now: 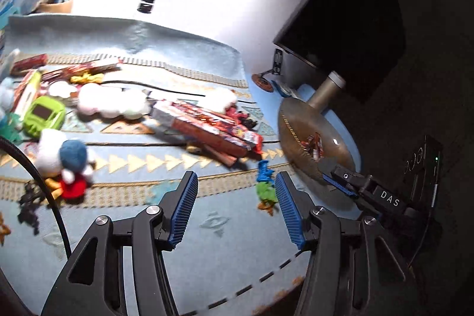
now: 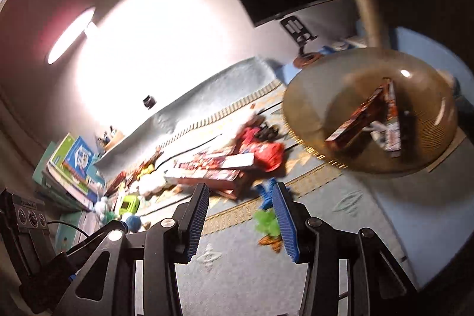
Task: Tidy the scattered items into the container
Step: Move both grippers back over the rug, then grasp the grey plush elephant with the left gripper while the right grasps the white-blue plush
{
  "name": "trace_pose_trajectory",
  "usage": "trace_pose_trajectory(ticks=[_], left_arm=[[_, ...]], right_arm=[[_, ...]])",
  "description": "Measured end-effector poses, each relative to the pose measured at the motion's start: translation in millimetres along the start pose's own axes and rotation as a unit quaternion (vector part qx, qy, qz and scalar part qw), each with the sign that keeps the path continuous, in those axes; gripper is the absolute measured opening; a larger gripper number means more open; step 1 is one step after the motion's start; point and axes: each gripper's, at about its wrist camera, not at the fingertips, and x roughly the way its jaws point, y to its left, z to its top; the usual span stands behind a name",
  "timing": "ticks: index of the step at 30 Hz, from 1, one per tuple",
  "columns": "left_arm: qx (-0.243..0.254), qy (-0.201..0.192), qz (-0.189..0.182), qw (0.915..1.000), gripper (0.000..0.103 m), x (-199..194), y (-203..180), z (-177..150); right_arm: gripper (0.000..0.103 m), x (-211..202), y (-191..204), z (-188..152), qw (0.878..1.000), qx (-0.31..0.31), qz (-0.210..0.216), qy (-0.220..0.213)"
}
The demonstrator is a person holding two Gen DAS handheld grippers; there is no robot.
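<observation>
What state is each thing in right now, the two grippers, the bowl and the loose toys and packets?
left gripper: open, nothing between its fingers
right gripper: open, empty
bowl: holds a few snack packets
long snack box: lying flat on the rug
green toy car: on the rug, not in the bowl

Wall: pale wall, washed out by a bright glare.
Lamp: oval lamp, lit, upper left in the right wrist view.
Floor covering: light blue patterned rug.
Furniture: dark cabinet by the wall.
Corner: stacked books.
</observation>
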Motion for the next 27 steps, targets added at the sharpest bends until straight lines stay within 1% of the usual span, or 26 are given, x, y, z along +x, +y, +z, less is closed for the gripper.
trace_pose_trajectory(ticks=[3, 5, 8, 11, 13, 14, 16, 17, 19, 21, 23, 25, 27], left_arm=[[-0.035, -0.009, 0.035, 0.9988, 0.053, -23, 47, -14], [-0.062, -0.017, 0.066, 0.9958, 0.053, -39, 81, -20], [-0.109, -0.030, 0.102, 0.9883, 0.053, -60, 130, -24], [-0.152, -0.055, 0.130, 0.9783, 0.053, -80, 172, -20], [-0.178, -0.080, 0.134, 0.9716, 0.054, -93, 194, -14], [-0.192, -0.088, 0.134, 0.9682, 0.060, -97, 204, -9], [-0.210, -0.096, 0.125, 0.9648, 0.069, -104, 222, 2], [-0.217, -0.099, 0.122, 0.9634, 0.069, -105, 229, 9], [-0.226, -0.098, 0.130, 0.9604, 0.070, -105, 244, 23], [-0.240, -0.103, 0.140, 0.9551, 0.070, -106, 259, 36], [-0.260, -0.108, 0.142, 0.9489, 0.070, -101, 275, 50], [-0.274, -0.104, 0.140, 0.9459, 0.070, -92, 288, 63], [-0.283, -0.103, 0.140, 0.9431, 0.070, -83, 297, 70]], right_arm=[[0.043, 27, 33, -25, 0.998, -0.039, 0.020, 0.036], [0.043, 47, 52, -40, 0.996, -0.063, 0.028, 0.059], [0.043, 74, 75, -62, 0.990, -0.098, 0.034, 0.094], [0.043, 96, 90, -77, 0.985, -0.122, 0.037, 0.115], [0.043, 107, 95, -84, 0.982, -0.132, 0.046, 0.123], [0.043, 112, 97, -88, 0.981, -0.135, 0.050, 0.126], [0.043, 119, 99, -94, 0.980, -0.137, 0.060, 0.129], [0.043, 121, 100, -95, 0.980, -0.137, 0.069, 0.129], [0.044, 125, 100, -100, 0.978, -0.136, 0.085, 0.130], [0.049, 125, 101, -103, 0.977, -0.142, 0.095, 0.125], [0.058, 124, 103, -103, 0.975, -0.148, 0.107, 0.128], [0.063, 123, 103, -104, 0.973, -0.148, 0.118, 0.130], [0.064, 123, 105, -105, 0.972, -0.152, 0.121, 0.130]])
